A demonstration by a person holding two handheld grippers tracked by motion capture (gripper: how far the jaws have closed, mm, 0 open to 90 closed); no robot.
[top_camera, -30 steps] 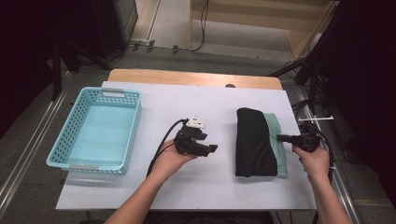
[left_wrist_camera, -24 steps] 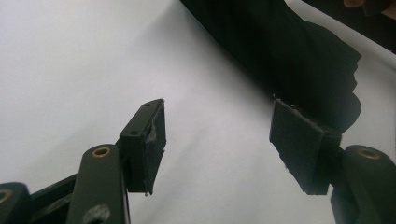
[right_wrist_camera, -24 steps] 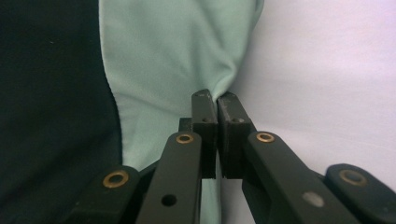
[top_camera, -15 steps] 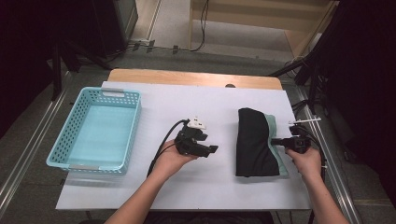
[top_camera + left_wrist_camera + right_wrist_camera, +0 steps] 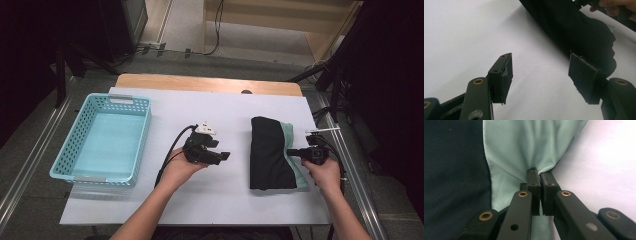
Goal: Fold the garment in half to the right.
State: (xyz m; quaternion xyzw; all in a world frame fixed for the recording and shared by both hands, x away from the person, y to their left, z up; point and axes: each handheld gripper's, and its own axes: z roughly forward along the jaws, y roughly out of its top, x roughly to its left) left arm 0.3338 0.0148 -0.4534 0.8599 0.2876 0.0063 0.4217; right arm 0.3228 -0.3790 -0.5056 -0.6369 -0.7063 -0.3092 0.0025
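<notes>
A folded black cloth lies on the right of the white table, with a pale green cloth showing along its right side. My right gripper comes in from the right, and its jaws are shut on the green cloth's edge, which bunches at the tips beside the black cloth. My left gripper is held in the middle of the table, pointing right toward the black cloth. It stands open with nothing between the pads, and the black cloth lies just beyond them.
A light blue plastic basket stands at the left of the table. A wooden strip runs along the far edge. Cables trail from both grippers. Dark floor and metal rails surround the table.
My right hand has shifted slightly left toward the cloth, with the green edge pinched. The left hand has kept still.
</notes>
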